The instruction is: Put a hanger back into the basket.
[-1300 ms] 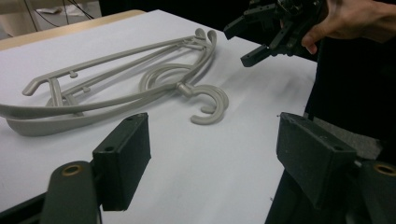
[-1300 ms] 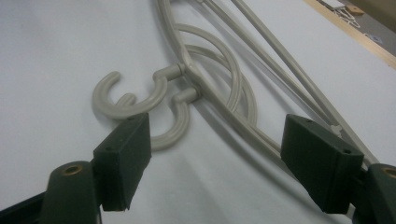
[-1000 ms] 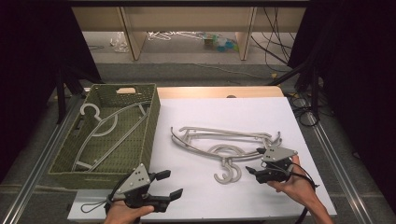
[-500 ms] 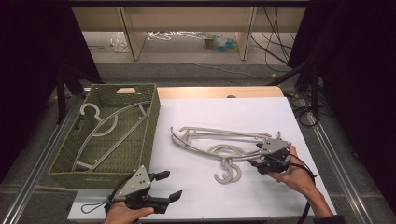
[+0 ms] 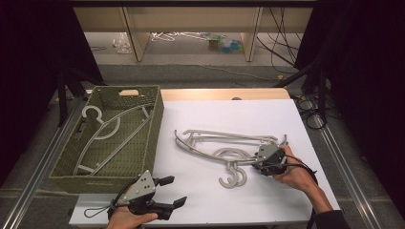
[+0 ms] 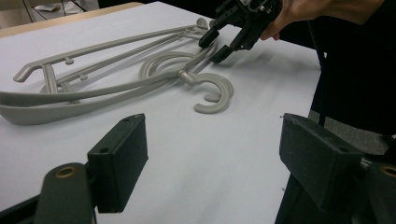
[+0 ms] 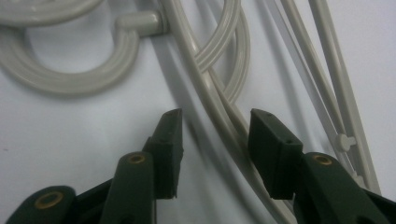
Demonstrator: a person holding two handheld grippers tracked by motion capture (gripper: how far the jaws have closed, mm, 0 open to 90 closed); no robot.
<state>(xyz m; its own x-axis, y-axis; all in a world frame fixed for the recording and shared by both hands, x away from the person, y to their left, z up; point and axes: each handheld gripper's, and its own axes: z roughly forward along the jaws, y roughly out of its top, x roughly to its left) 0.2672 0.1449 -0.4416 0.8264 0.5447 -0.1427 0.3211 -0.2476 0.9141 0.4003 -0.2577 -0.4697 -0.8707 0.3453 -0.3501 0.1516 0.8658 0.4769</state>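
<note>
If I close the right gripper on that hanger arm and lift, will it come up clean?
Probably stiff: the top hanger looks like moulded ribbed plastic. Gripped off-centre by the right gripper, it may tilt. Its hook overlaps the second hanger, so that could drag along.

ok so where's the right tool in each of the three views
High view: the right tool is at lower right, beside the grey hangers on the white sheet.
Left gripper view: top centre-right, tips open over the hangers.
Right gripper view: its own jaws rise from the bottom, open astride a hanger arm.
Shared landmark: the round hanger hook.
</note>
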